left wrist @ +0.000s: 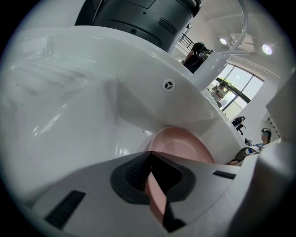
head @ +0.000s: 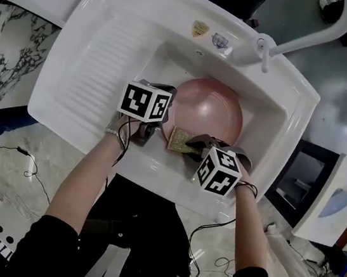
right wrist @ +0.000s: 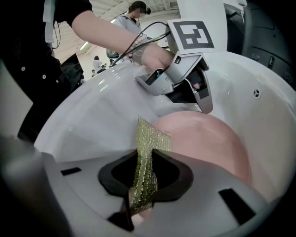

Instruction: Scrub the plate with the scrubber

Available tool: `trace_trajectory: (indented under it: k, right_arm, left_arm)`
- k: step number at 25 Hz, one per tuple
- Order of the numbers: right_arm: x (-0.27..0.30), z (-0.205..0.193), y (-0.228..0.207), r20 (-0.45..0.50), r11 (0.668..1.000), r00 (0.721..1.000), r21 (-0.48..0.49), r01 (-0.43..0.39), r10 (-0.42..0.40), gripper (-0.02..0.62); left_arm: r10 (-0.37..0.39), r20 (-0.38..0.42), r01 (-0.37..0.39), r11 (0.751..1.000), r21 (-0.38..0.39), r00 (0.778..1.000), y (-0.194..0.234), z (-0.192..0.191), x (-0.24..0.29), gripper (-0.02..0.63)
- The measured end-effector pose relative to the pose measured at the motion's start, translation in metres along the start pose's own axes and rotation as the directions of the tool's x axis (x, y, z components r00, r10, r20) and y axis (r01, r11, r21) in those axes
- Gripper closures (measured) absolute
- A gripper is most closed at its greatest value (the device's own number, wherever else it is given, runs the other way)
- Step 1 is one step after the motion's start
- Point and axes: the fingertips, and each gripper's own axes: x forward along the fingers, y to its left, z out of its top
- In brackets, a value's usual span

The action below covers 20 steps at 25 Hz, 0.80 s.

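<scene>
A pink plate (head: pixel 209 114) lies tilted in the white sink basin (head: pixel 172 58). My left gripper (head: pixel 151 128) is shut on the plate's near-left rim; in the left gripper view the pink plate (left wrist: pixel 182 146) runs edge-on between the pads (left wrist: pixel 138 173) of my left gripper (left wrist: pixel 154 187). My right gripper (head: pixel 191 147) is shut on a yellow-green mesh scrubber (head: pixel 178 140), which rests against the plate's near edge. In the right gripper view the scrubber (right wrist: pixel 147 157) stands upright out of my right gripper (right wrist: pixel 141 185), beside the plate (right wrist: pixel 208 141); the left gripper (right wrist: pixel 185 81) shows beyond.
A ribbed draining board (head: pixel 101 60) takes the sink's left half. A white curved tap (head: pixel 309 35) rises at the back right. Marble floor and loose cables (head: pixel 22 165) lie to the left, and a white box (head: pixel 328 201) stands to the right.
</scene>
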Motion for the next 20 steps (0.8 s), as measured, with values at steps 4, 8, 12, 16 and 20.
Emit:
trace_trajectory:
  k: [4, 8, 12, 16, 20]
  right_arm:
    - [-0.004, 0.004, 0.01, 0.014, 0.999, 0.999, -0.021, -0.035, 0.035, 0.52]
    - [-0.016, 0.006, 0.004, 0.036, 0.999, 0.999, -0.033, 0.006, -0.005, 0.522]
    - [-0.028, -0.002, -0.034, 0.027, 0.975, 0.978, -0.077, 0.21, -0.208, 0.52]
    - [-0.035, -0.009, -0.079, -0.006, 0.904, 0.915, -0.16, 0.397, -0.403, 0.522]
    - [-0.036, -0.009, -0.117, -0.023, 0.842, 0.864, -0.241, 0.483, -0.502, 0.521]
  left_arm:
    - [0.0, 0.001, 0.0, 1.0, -0.005, 1.0, 0.0, 0.0, 0.001, 0.606]
    - [0.002, 0.004, -0.002, 1.0, -0.012, 1.0, 0.001, 0.0, 0.001, 0.606]
    - [0.003, 0.002, -0.003, 1.0, -0.014, 1.0, 0.002, 0.001, 0.0, 0.606]
    - [0.003, 0.002, -0.003, 1.0, -0.014, 1.0, 0.001, 0.0, 0.001, 0.606]
    - [0.005, 0.002, -0.005, 1.0, -0.014, 1.0, 0.002, 0.0, 0.001, 0.606]
